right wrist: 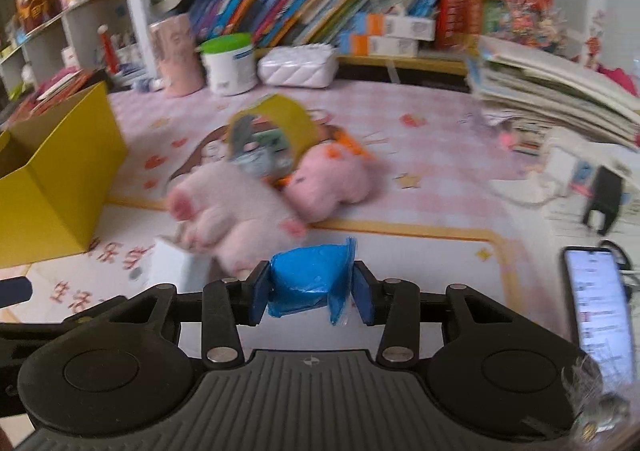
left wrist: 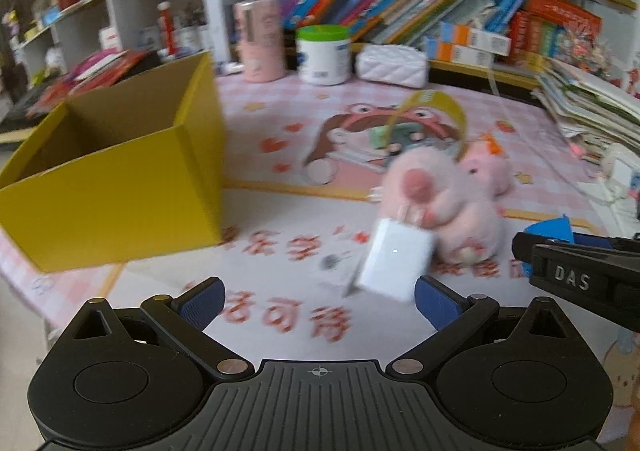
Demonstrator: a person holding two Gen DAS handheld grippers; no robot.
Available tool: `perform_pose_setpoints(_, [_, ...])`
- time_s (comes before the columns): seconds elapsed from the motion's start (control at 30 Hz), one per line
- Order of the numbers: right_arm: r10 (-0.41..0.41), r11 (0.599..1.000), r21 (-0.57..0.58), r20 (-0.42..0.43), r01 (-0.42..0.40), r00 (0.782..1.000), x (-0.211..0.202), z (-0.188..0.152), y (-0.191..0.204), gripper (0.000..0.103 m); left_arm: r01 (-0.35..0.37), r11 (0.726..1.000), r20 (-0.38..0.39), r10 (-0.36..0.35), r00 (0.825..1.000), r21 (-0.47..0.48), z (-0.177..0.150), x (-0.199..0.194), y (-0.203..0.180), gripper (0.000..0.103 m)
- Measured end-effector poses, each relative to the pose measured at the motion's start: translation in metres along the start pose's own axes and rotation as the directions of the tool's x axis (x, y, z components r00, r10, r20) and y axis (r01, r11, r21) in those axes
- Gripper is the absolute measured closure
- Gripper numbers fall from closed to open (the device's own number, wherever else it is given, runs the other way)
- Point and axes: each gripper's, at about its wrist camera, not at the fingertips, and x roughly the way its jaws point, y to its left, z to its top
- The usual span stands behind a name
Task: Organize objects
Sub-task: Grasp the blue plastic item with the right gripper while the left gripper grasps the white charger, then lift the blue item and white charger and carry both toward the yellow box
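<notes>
Pinching a crinkly blue packet (right wrist: 310,283), the right tool (right wrist: 311,293).

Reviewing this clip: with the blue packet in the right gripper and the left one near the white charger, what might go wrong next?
1. The right gripper pinches the crinkled blue plastic packet near its edges; it may slip.
2. The open left gripper approaches the white cube charger, which touches the fluffy pink plush toy; closing might catch the plush.
3. Both grippers are close and could collide on the way to the yellow cardboard box.
</notes>
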Motion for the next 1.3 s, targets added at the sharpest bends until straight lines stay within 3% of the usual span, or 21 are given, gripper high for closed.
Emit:
perform_pose_setpoints(0.1, [-0.036, 0.999, 0.019, 0.018, 0.036, 0.999, -0.004, 0.001, -0.015, 0.062, 0.027, 0.999, 0.000, -0.027, 1.000, 0.038, 0.004, 0.009, -0.015, 0.004])
perform_pose_setpoints(0.27, [-0.051, 0.998, 0.034, 0.041, 0.050, 0.998, -0.010, 0.003, -0.031, 0.062, 0.067, 0.996, -0.014, -0.067, 0.998, 0.050, 0.011, 0.025, -0.029, 0.019])
perform_pose_setpoints(0.43, [-0.043, 0.999, 0.015, 0.046, 0.043, 0.998, -0.009, 0.005, -0.035, 0.062, 0.068, 0.994, -0.045, -0.064, 0.997, 0.091, 0.015, 0.043, -0.042, 0.045])
perform_pose_setpoints(0.53, [-0.032, 0.999, 0.012, 0.043, 0.032, 0.999, -0.008, 0.005, -0.036, 0.062, 0.060, 0.993, -0.061, -0.054, 0.997, 0.102, 0.015, 0.051, -0.046, 0.055])
perform_pose_setpoints(0.63, [-0.025, 1.000, 0.007, 0.035, 0.024, 0.999, -0.006, 0.005, -0.036, 0.062, 0.052, 0.994, -0.061, -0.046, 0.997, 0.099, 0.015, 0.051, -0.046, 0.056])
perform_pose_setpoints(0.77, [-0.033, 0.999, 0.002, 0.033, 0.033, 0.999, -0.006, 0.005, -0.031, 0.062, 0.088, 0.996, -0.065, -0.086, 0.994, 0.027, 0.016, 0.044, -0.037, 0.057])
perform_pose_setpoints(0.93, [-0.054, 0.998, 0.020, 0.013, 0.054, 0.998, -0.006, 0.003, -0.022, 0.062, 0.109, 0.994, -0.013, -0.110, 0.994, -0.020, 0.017, 0.020, -0.024, 0.057])
perform_pose_setpoints(1.3, [-0.066, 0.998, -0.008, 0.035, 0.066, 0.997, -0.026, -0.005, 0.039, 0.062, 0.103, 0.993, 0.042, -0.101, 0.994, -0.053, 0.000, -0.020, 0.030, 0.057])
